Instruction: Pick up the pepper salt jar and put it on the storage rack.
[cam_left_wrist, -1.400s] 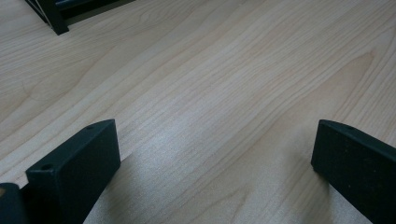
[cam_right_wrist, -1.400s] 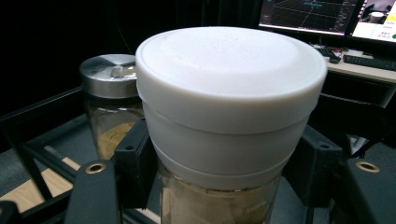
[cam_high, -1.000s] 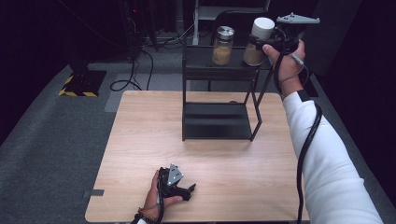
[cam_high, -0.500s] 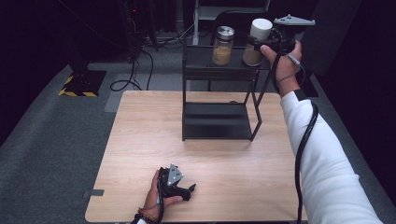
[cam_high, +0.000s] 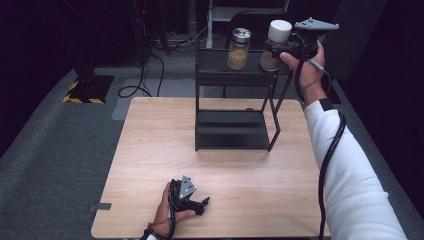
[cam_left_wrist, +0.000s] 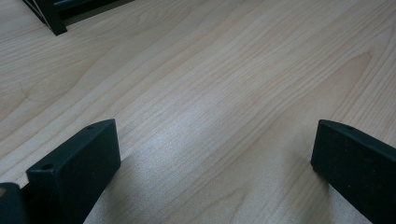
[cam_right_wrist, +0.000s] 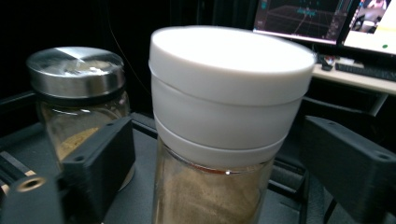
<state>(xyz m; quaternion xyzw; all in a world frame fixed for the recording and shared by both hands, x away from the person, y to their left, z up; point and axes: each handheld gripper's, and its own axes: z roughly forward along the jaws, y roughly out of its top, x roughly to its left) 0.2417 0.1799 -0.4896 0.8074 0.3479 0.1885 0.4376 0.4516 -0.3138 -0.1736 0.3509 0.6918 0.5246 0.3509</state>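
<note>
A glass jar with a white lid (cam_high: 279, 31) and brown powder inside stands on the top shelf of a black metal rack (cam_high: 232, 127). My right gripper (cam_high: 278, 50) is level with it, one jaw on each side. In the right gripper view the white-lidded jar (cam_right_wrist: 224, 140) fills the gap, with a little space to each pad. The jaws of the right gripper (cam_right_wrist: 219, 135) have just been opening and it is open now. My left gripper (cam_high: 202, 204) lies on the wooden table (cam_high: 150, 150) near the front edge. The left gripper (cam_left_wrist: 215, 135) is open over bare wood.
A second jar with a metal lid (cam_high: 238, 49) stands just left of the white-lidded one on the same shelf, also seen as the metal-lidded jar (cam_right_wrist: 77, 93). The rack's lower shelf is bare. Cables lie on the grey floor behind the table. A monitor (cam_right_wrist: 303, 18) glows far off.
The right hand and the white-lidded jar have shifted slightly down and left at the top shelf. The left hand has not moved.
</note>
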